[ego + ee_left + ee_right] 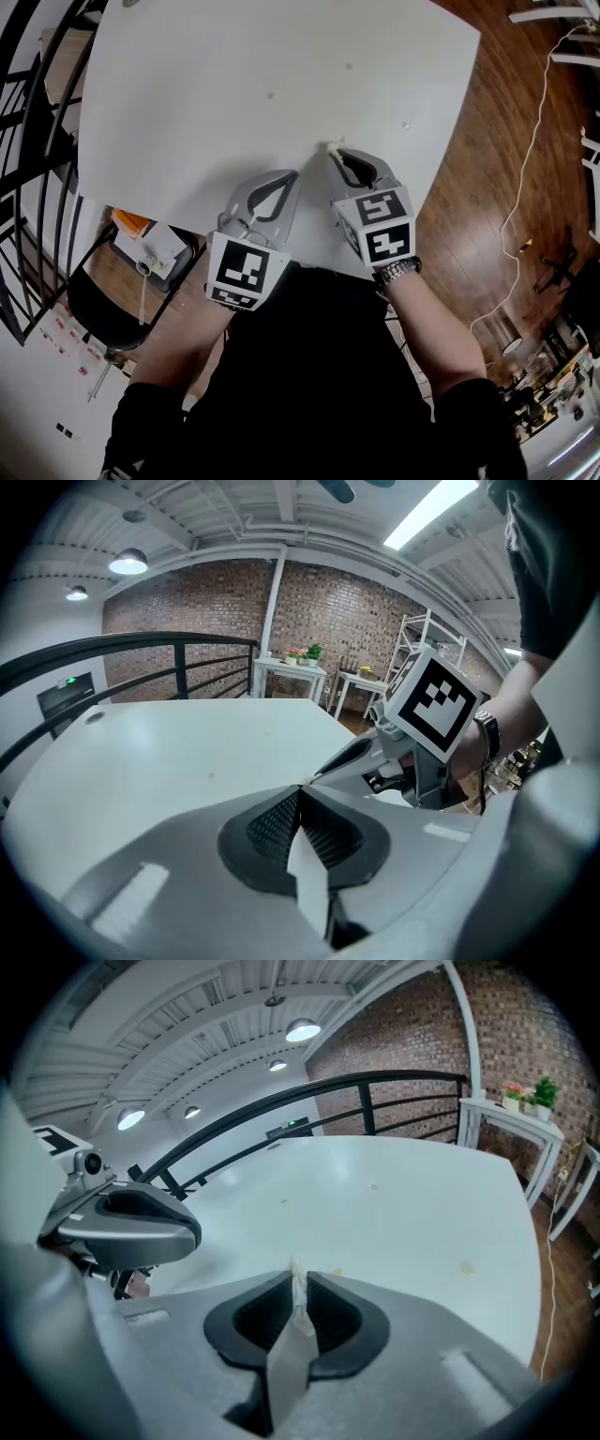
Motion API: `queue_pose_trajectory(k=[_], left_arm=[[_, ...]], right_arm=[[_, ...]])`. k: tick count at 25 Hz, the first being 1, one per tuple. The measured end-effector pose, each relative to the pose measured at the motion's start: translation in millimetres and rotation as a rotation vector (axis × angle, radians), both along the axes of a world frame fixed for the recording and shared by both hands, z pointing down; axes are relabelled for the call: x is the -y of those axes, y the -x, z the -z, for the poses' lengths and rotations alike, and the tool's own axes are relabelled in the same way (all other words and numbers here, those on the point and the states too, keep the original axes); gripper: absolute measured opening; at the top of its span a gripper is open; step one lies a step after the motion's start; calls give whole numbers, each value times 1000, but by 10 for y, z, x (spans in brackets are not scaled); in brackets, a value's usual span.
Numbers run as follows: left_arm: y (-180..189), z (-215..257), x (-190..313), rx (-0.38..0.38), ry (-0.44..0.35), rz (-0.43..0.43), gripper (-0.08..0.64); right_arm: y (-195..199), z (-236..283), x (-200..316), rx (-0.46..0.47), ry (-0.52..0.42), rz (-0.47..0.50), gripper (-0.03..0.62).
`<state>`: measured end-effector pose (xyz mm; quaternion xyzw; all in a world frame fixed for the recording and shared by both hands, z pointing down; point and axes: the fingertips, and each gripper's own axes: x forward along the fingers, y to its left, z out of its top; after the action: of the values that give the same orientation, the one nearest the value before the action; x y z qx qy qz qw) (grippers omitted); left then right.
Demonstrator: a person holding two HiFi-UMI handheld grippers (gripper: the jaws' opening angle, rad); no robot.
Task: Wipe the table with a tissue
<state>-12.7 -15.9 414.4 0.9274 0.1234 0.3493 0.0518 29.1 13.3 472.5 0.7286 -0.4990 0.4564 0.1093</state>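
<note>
Tissue scrap (298,1279) pinched in right hand-held gripper (337,153) over white bench (234,84). Left hand-held gripper (292,175) just beside it, jaws pressed together, empty.

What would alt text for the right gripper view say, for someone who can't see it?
The right gripper, jaws shut on a thin white tissue, points across a white table dotted with specks. The left gripper sits at left; a black railing runs behind.
</note>
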Motion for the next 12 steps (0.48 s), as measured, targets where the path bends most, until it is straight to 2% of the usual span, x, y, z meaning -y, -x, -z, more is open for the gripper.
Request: queue_pose_trajectory(k=[12], left_arm=[[-32,-80,78,20,3,13,17]], right_arm=[[-45,-70,37,7,6,6,35]])
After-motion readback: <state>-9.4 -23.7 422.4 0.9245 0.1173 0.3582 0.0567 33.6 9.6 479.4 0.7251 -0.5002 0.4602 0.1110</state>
